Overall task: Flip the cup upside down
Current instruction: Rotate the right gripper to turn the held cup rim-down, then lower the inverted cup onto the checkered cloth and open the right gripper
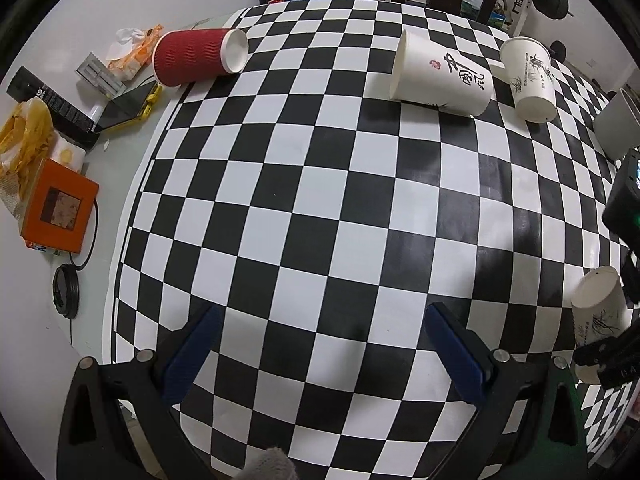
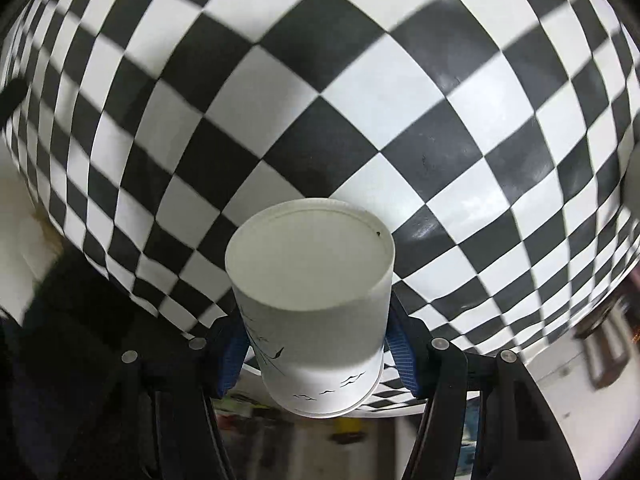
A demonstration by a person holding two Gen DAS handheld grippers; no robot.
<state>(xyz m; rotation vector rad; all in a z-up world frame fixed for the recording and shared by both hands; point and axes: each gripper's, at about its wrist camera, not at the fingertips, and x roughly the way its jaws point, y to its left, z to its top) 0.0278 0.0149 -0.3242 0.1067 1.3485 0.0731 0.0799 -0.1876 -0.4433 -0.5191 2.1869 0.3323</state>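
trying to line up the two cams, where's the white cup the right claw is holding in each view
Left wrist view: the white cup is at the far right edge, low, base end up, clamped by the right claw.
Right wrist view: it sits at bottom centre, closed base toward the camera, between the blue fingers.
Shared landmark: the checkered mat fills the middle of both pictures.
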